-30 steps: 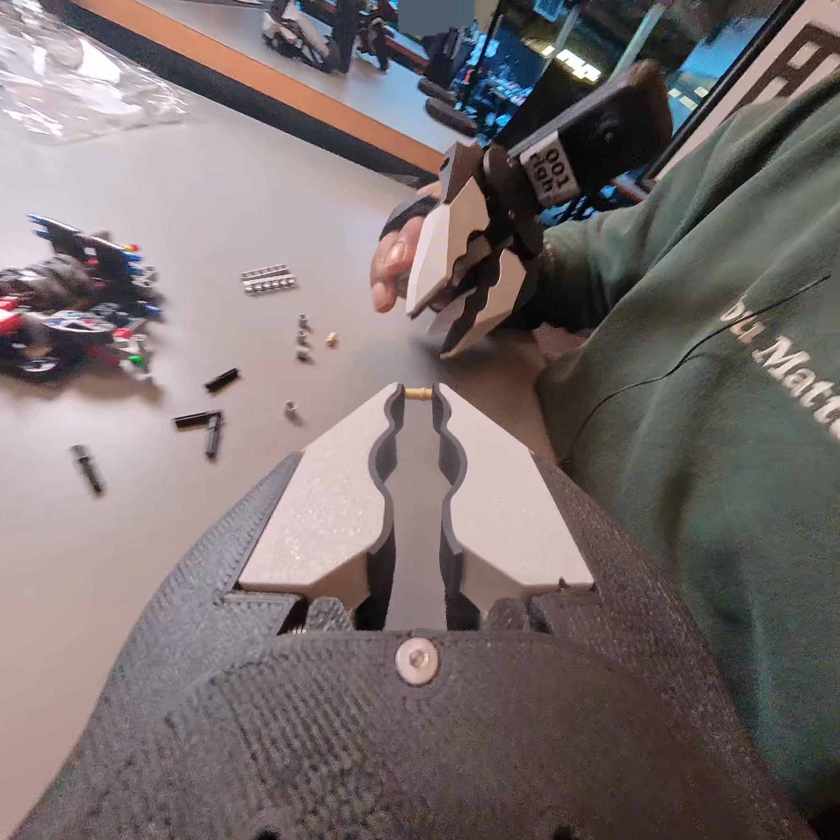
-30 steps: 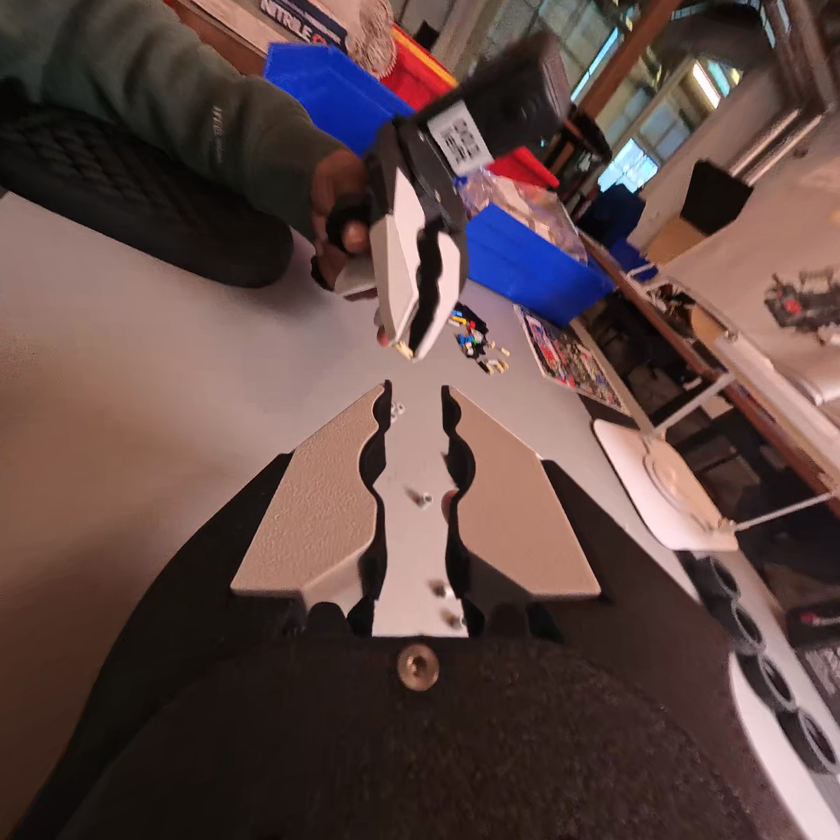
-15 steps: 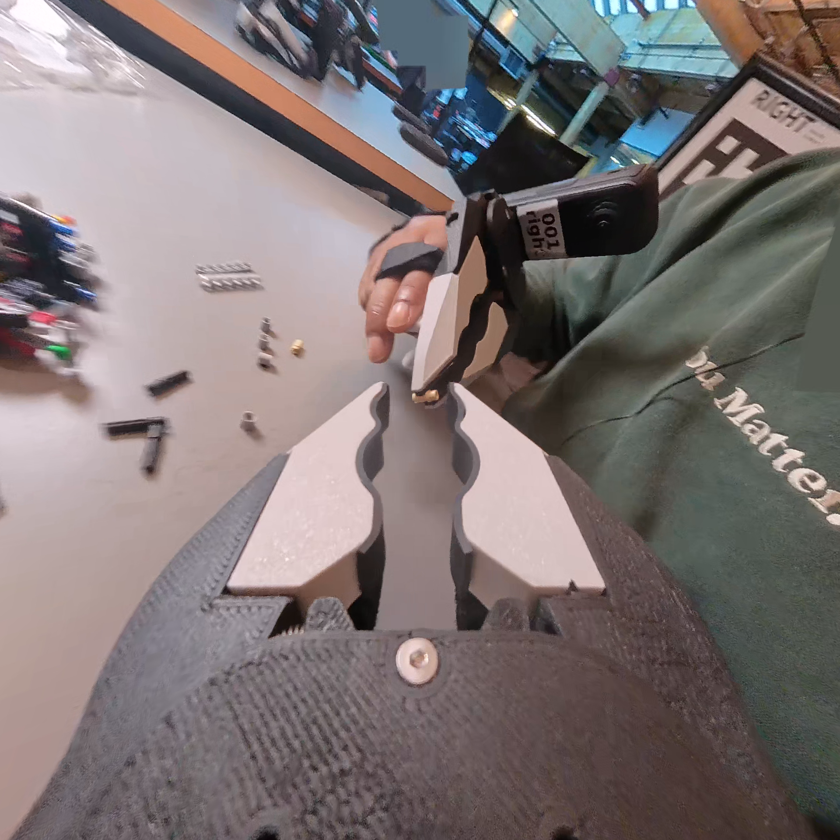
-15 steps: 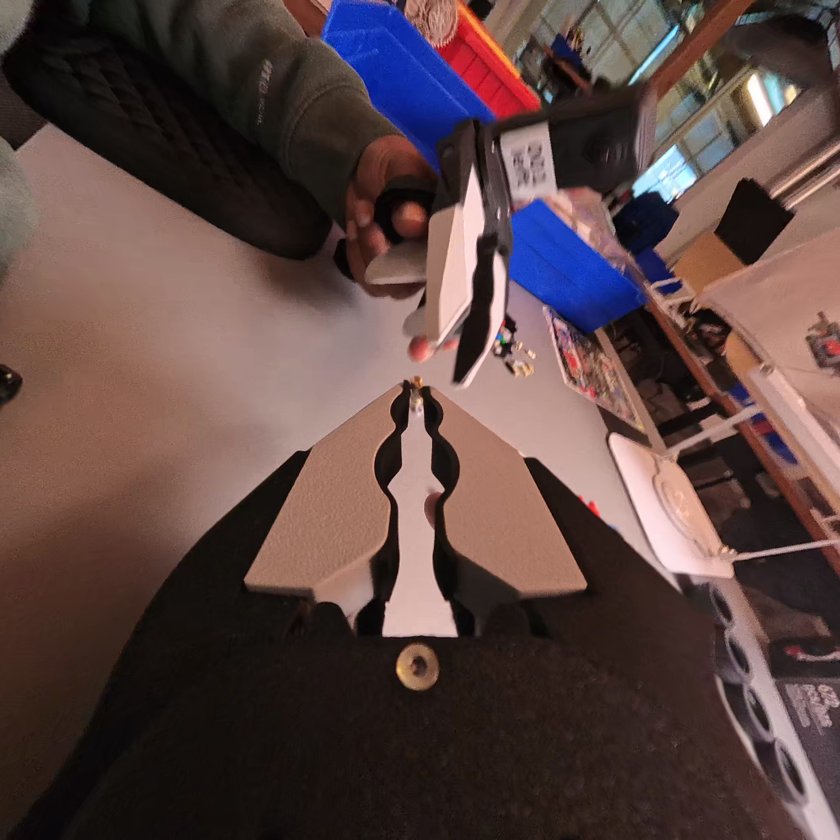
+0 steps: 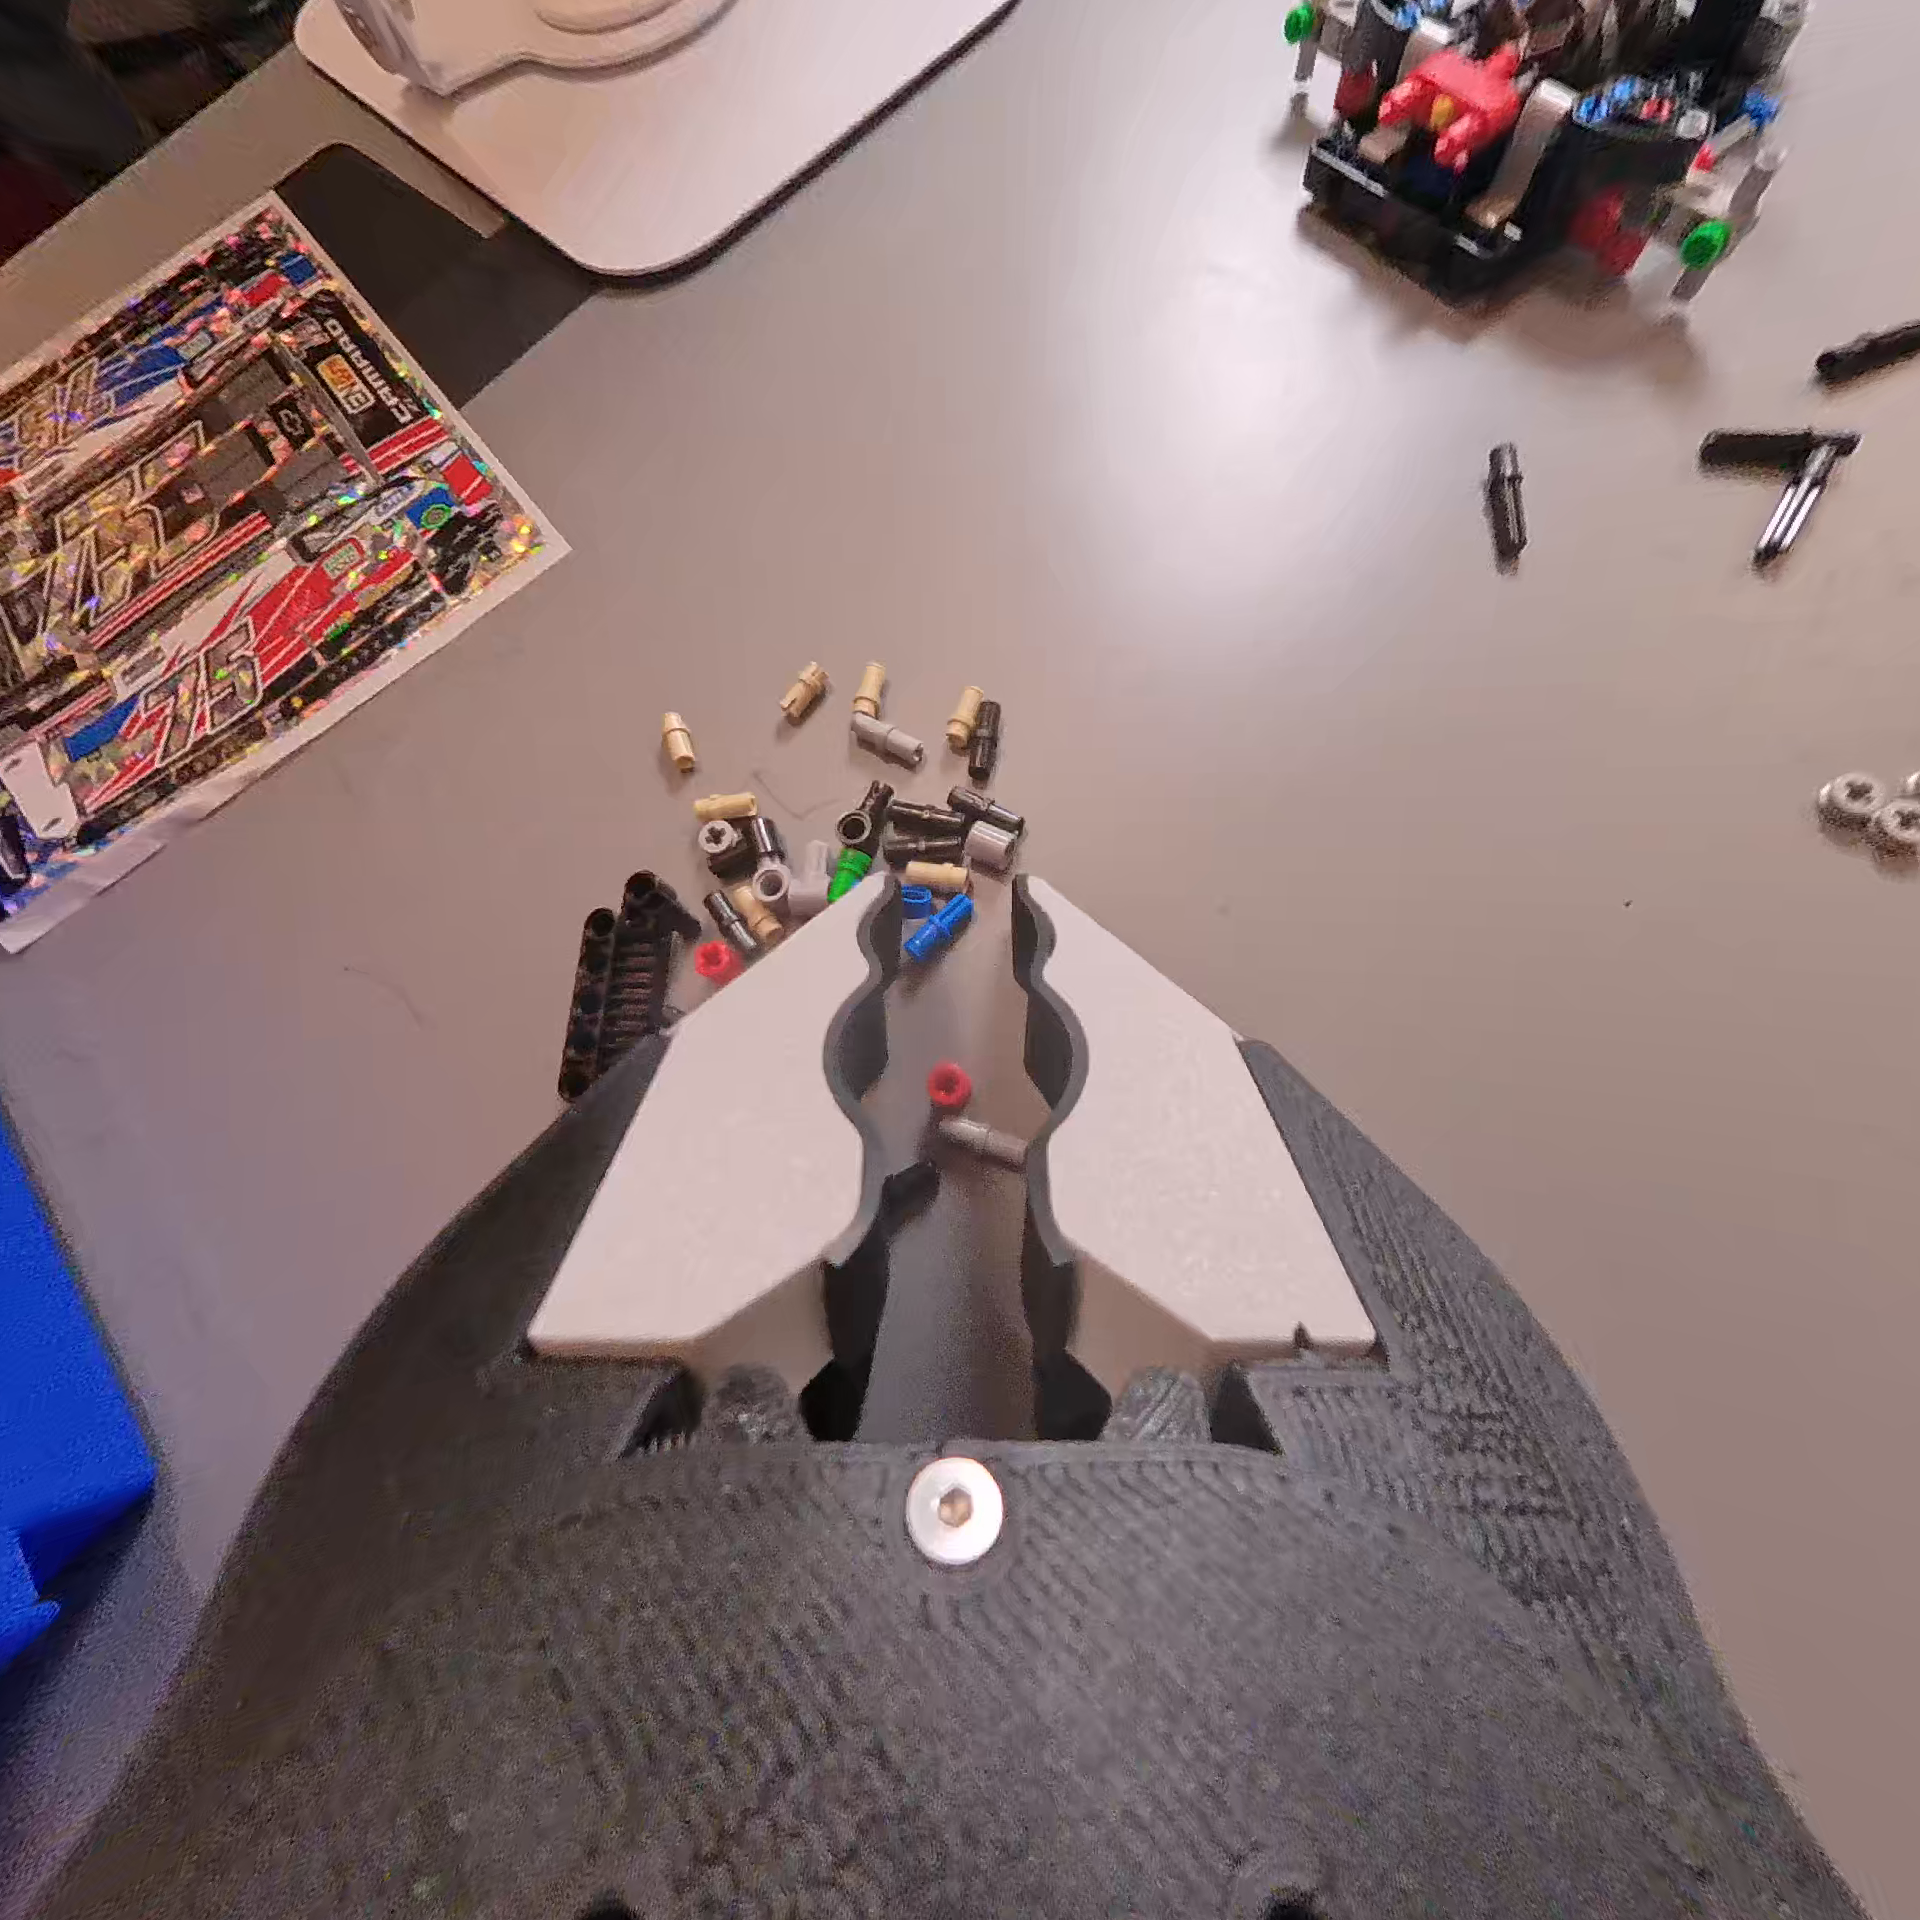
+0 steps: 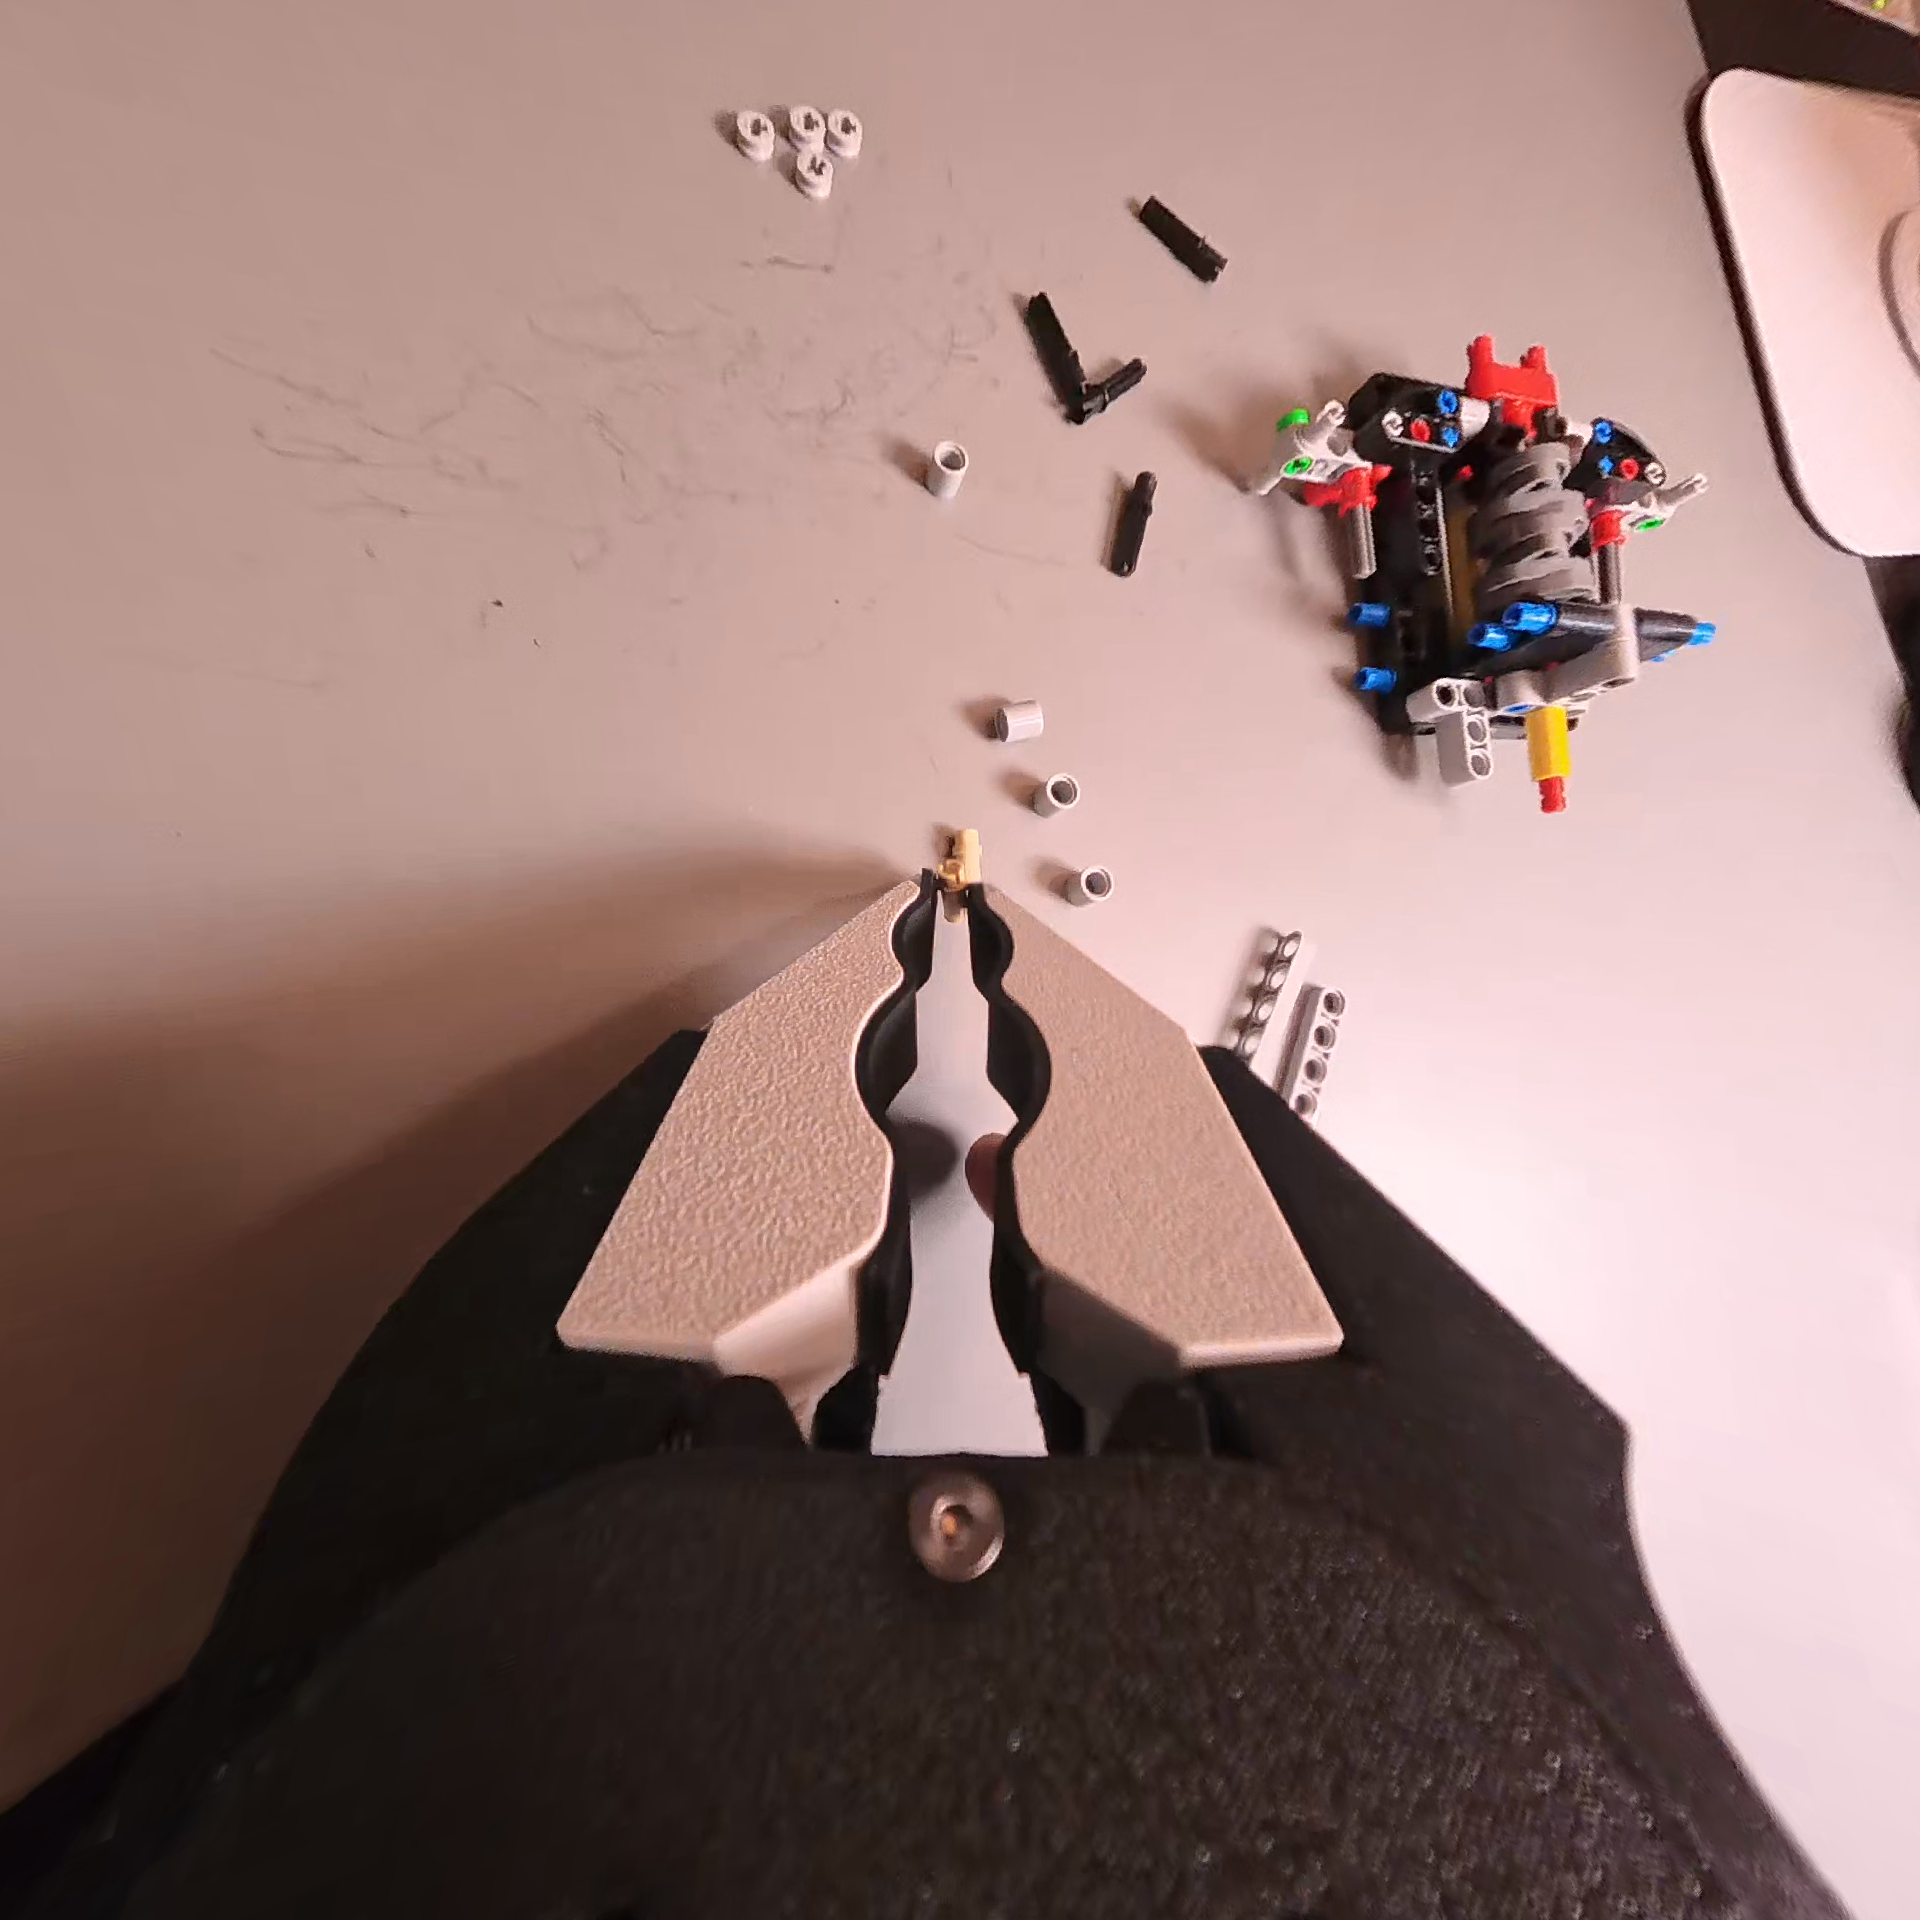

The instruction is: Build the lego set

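My left gripper is open and empty, pointing down over a pile of small pins in tan, black, grey, blue and green. A blue pin, a red bush and a grey pin lie on the table between its fingers. My right gripper is shut on a small tan pin, which sticks out past the fingertips above the table. The part-built model, black with red, blue and grey pieces, sits to the right; it also shows in the left wrist view.
Grey bushes, grey beams and black pins lie near the right gripper. A sticker sheet, black beams, a blue bin and a white pad are around the left gripper. About 30 cm separates my left fingertips from my right.
The tan pin went from my left gripper into my right one. The left gripper opened. Both grippers swung away from each other and now point down at the table.
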